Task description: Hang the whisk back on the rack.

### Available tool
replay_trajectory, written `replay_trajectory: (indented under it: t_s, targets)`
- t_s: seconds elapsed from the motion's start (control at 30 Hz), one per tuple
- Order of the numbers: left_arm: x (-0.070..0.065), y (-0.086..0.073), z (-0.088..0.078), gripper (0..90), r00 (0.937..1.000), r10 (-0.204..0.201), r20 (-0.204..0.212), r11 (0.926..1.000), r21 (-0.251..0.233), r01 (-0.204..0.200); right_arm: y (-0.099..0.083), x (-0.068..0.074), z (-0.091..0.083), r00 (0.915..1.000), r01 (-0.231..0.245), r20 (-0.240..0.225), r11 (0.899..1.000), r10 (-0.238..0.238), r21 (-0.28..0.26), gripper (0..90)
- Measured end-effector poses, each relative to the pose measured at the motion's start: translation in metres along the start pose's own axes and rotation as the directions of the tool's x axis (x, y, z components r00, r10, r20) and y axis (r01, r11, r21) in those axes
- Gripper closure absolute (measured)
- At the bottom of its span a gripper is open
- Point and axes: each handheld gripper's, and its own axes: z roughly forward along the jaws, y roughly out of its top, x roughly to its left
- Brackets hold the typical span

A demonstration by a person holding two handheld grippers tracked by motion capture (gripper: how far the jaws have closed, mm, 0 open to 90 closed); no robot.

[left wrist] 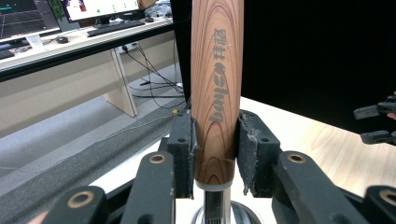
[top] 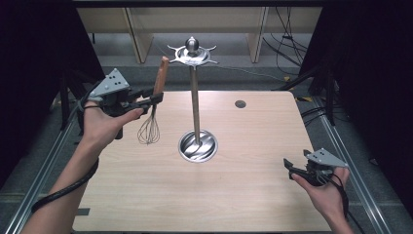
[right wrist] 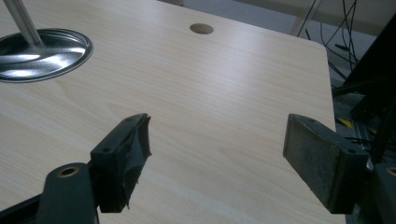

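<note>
Whisk [top: 150,127] handle top, clamped in left tongs [top: 155,99], runs out of frame.

Pale wood table [top: 253,195], grey floor [top: 234,73], black curtains [top: 370,58], desk [left wrist: 70,46] with apparently lit monitors [left wrist: 100,7]

The left claw [top: 155,99] was raised at the left on an outstretched forearm, its jaws pointing rightward and clamped tight. The right claw [top: 290,168] sat low at the right in the person's hand, jaws spread wide and pointing left.
</note>
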Motion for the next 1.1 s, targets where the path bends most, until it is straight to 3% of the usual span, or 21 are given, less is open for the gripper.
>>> replay_trajectory:
  t_s: [1.1]
  targets:
    - [0.003, 0.011, 0.013, 68.1, 0.9998, 0.002, 0.021, 0.9992, 0.040, -0.002, 0.000, -0.001, 0.000, 1.0000, 0.006, 0.003, 1.000, -0.006, 0.006, 23.6]
